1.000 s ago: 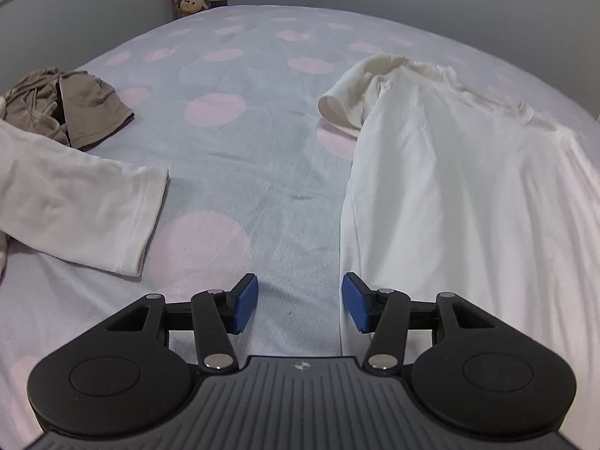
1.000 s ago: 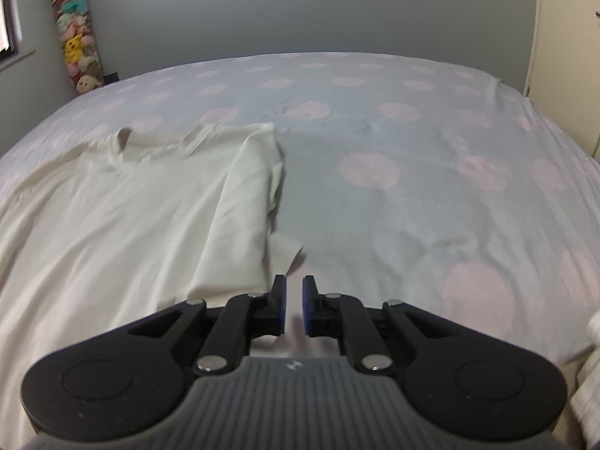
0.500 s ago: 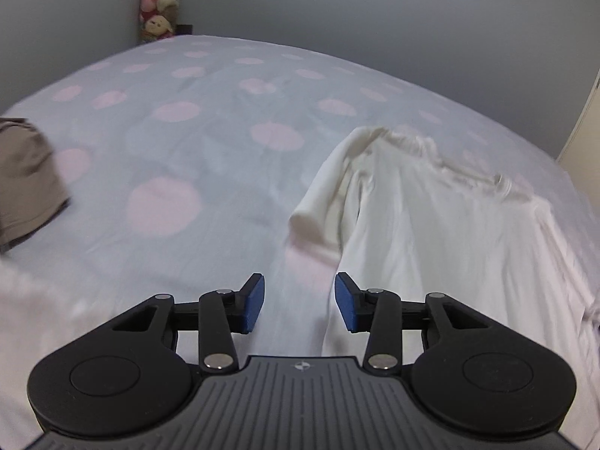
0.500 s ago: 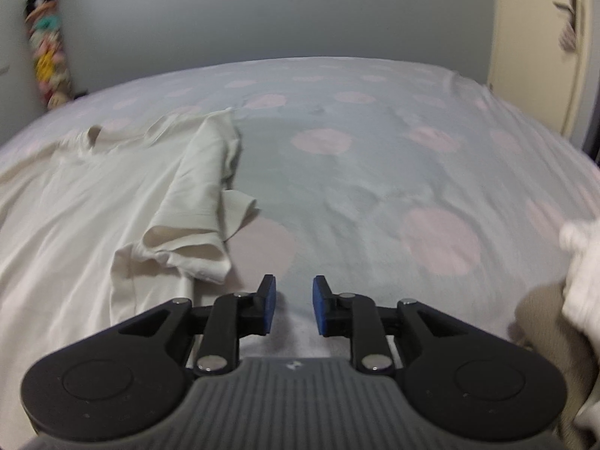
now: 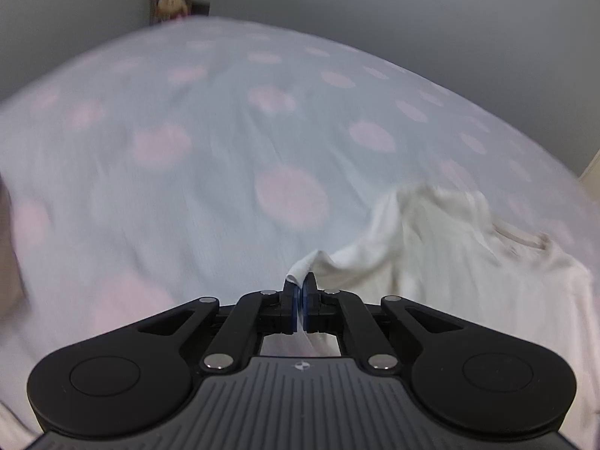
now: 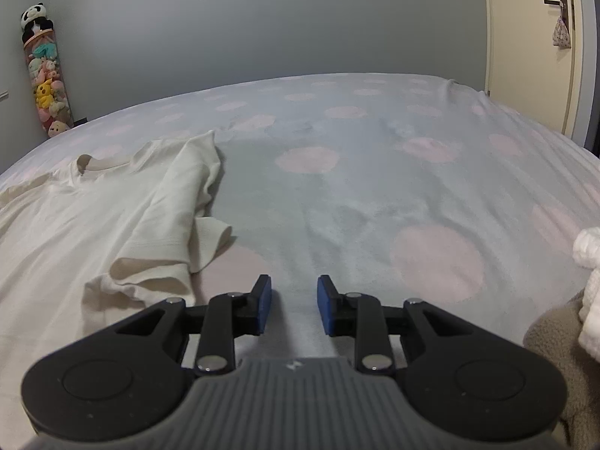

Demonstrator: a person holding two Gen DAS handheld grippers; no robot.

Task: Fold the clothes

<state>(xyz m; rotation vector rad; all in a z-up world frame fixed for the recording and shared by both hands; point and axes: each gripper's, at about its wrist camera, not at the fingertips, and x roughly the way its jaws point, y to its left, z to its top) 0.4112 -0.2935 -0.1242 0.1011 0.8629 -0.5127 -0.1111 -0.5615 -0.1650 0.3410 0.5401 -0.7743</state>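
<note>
A cream white T-shirt (image 5: 468, 262) lies spread on the bed, collar toward the far side. My left gripper (image 5: 299, 285) is shut on the cuff of its left sleeve (image 5: 304, 264), which rises from the bed. In the right wrist view the same shirt (image 6: 75, 225) lies at left with its right sleeve (image 6: 180, 202) folded over onto the body. My right gripper (image 6: 290, 296) is open and empty, just right of that sleeve's cuff, over the bedsheet.
The bed has a pale blue sheet with pink dots (image 6: 375, 187). A brown garment (image 6: 555, 345) and a white knit piece (image 6: 588, 247) lie at the right edge. A stuffed-toy tube (image 6: 45, 75) stands in the far left corner; a door (image 6: 532, 37) at right.
My left gripper moved forward and right to the left sleeve and shut on its cuff. My right gripper opened wider and drew back from the folded right sleeve.
</note>
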